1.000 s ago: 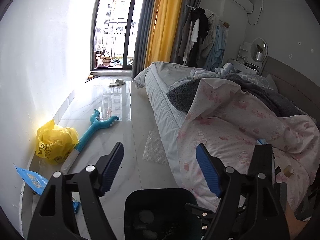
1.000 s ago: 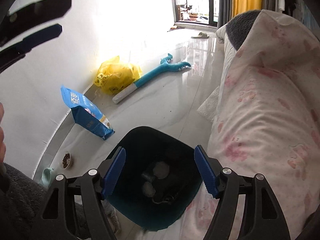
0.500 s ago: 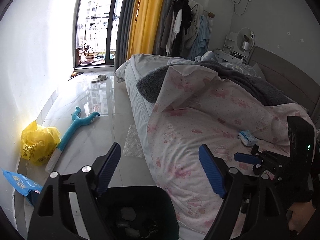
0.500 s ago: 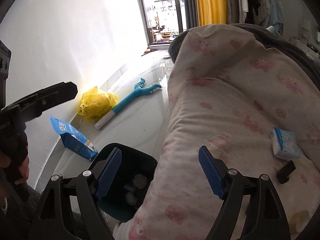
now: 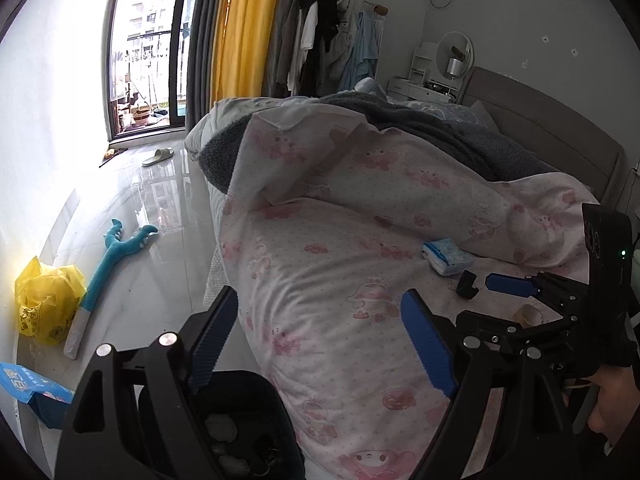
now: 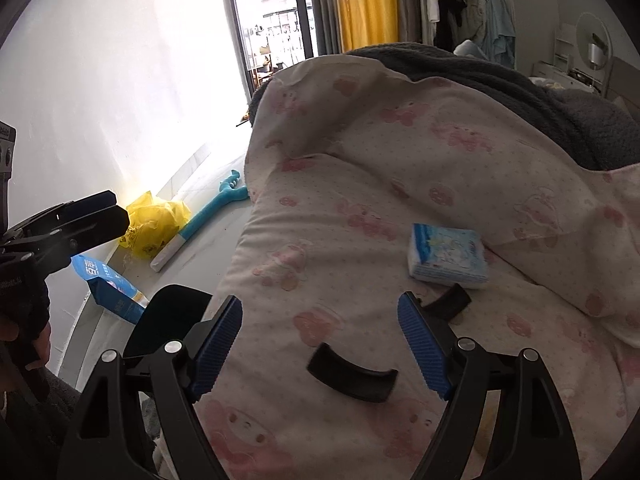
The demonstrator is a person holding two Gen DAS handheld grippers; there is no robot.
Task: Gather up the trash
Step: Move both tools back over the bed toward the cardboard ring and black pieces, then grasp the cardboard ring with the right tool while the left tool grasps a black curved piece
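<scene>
Two views, and neither shows the whole scene. From the left wrist, the left gripper (image 5: 320, 344) hangs with its jaws opening and nothing between them, over the edge of the pink quilt (image 5: 320, 248). Below it sits the dark bin (image 5: 248, 420), its near rim cut off by the frame and partly hidden behind the gripper's arms; pale lumps lie inside, too dim to name. On the quilt to the right lie a tissue pack (image 5: 447, 257) and a small black clip (image 5: 467, 285), and a tan round thing (image 5: 529, 315) peeps out behind the right gripper (image 5: 516, 286), which enters from the right edge with only one blue pad clearly seen. On the floor by the wall sit a yellow bag (image 5: 46, 300), a teal toy (image 5: 114, 256) and a blue pouch (image 5: 28, 384) cut off by the left edge. From the right wrist, the right gripper (image 6: 320, 344) stands wide, jaws empty, above a curved black piece (image 6: 352, 373) lying on the quilt (image 6: 360, 200). A second black piece (image 6: 448, 302) is half hidden behind the right finger (image 6: 422, 348), just below the tissue pack (image 6: 446, 254). Only a corner of the bin (image 6: 172, 320) shows at the quilt's left edge. The left gripper (image 6: 86, 220) pokes in from the left, seen side-on, so its gap cannot be judged here.
</scene>
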